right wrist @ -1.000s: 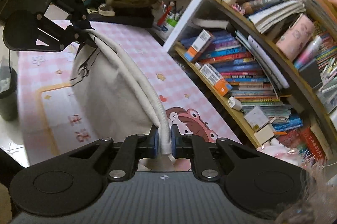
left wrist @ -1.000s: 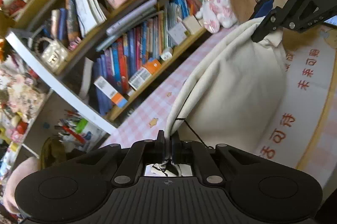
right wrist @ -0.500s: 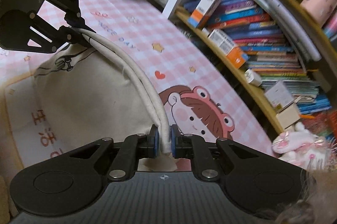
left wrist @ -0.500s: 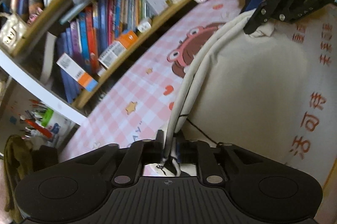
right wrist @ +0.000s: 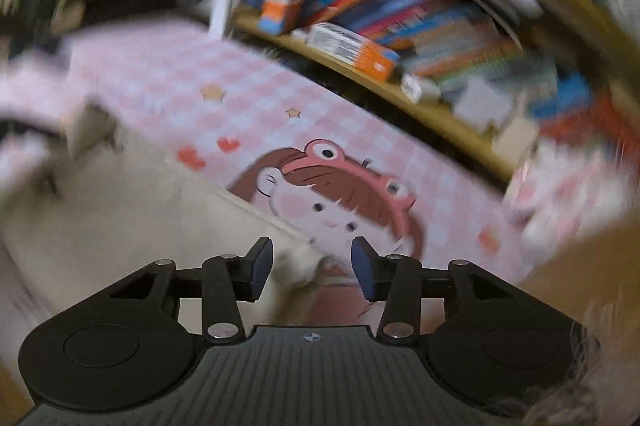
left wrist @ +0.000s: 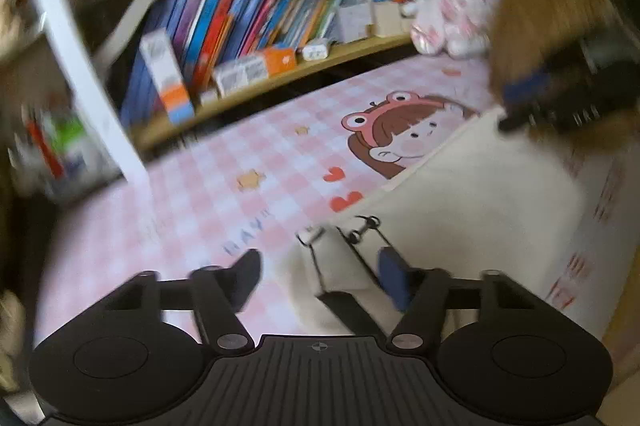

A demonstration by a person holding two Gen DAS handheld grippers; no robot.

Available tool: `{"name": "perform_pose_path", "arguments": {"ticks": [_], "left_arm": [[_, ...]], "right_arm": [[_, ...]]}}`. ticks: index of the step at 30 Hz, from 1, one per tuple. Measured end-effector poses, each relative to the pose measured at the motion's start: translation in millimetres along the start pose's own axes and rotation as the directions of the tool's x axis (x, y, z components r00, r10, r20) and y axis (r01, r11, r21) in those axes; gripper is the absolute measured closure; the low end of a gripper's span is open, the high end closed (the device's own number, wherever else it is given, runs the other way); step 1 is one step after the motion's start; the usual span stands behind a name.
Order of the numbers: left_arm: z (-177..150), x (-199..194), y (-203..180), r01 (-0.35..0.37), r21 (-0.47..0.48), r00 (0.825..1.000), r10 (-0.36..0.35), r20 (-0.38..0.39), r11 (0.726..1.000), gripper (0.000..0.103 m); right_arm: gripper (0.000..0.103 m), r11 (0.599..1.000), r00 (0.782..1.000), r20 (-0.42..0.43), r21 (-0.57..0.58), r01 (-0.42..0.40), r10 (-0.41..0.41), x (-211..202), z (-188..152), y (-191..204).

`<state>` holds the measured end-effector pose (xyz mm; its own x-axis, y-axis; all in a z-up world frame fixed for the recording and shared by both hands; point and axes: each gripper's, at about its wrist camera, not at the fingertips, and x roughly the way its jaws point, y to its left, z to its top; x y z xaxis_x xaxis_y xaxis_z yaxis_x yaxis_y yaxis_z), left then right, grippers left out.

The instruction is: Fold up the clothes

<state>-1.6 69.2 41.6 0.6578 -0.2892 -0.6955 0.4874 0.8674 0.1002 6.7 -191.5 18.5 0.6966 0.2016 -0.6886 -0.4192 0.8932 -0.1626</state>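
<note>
left gripper agape; right gripper agape | bookshelf holds books

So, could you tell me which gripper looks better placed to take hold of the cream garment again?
Probably the right gripper: its open jaws straddle a corner of the cream garment. The left gripper, also open, sits partly over bare pink mat.

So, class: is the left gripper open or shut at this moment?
Open. The left gripper has its fingers spread apart, with the cream garment lying loose between them.
</note>
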Motion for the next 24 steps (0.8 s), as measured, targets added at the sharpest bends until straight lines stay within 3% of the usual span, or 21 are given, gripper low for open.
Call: {"name": "perform_pose_path", "arguments": {"ticks": [3, 5, 7, 9, 17, 19, 21, 24], "left_arm": [[-10, 16, 13, 0.052, -0.161, 0.998, -0.056, -0.02, 0.986, 0.062], [-16, 27, 24, 0.103, -0.291, 0.993, -0.115, -0.024, 0.951, 0.075], [-19, 30, 34, 0.167, -0.392, 0.984, -0.179, 0.006, 0.905, 0.1], [-21, 22, 41, 0.256, -0.447, 0.966, -0.244, 0.085, 0.857, 0.1], [-46, 63, 73, 0.256, -0.69, 0.959, -0.266, 0.095, 0.677, 0.098], [-49, 67, 72, 0.243, -0.709, 0.963, -0.253, 0.094, 0.662, 0.09], [-50, 67, 70, 0.232, -0.717, 0.967, -0.238, 0.094, 0.657, 0.089], [-50, 58, 67, 0.224, -0.715, 0.971, -0.214, 0.106, 0.662, 0.083]], "right_arm": [[0.074, 0.975, 0.997, -0.005, 0.213, -0.071, 0.074, -1, -13, -14], [0.083, 0.946, 0.996, -0.028, 0.315, -0.075, 0.088, 7, -21, -22], [0.089, 0.913, 0.993, -0.047, 0.399, -0.085, 0.113, 18, -29, -28], [0.09, 0.89, 0.99, -0.063, 0.449, -0.082, 0.123, 26, -35, -32], [0.09, 0.879, 0.992, -0.071, 0.472, -0.062, 0.108, 35, -45, -33], [0.09, 0.88, 0.992, -0.072, 0.471, -0.061, 0.108, 36, -45, -34], [0.09, 0.888, 0.991, -0.079, 0.457, -0.057, 0.104, 37, -44, -33], [0.09, 0.892, 0.992, -0.081, 0.449, -0.05, 0.097, 37, -44, -32]]}}
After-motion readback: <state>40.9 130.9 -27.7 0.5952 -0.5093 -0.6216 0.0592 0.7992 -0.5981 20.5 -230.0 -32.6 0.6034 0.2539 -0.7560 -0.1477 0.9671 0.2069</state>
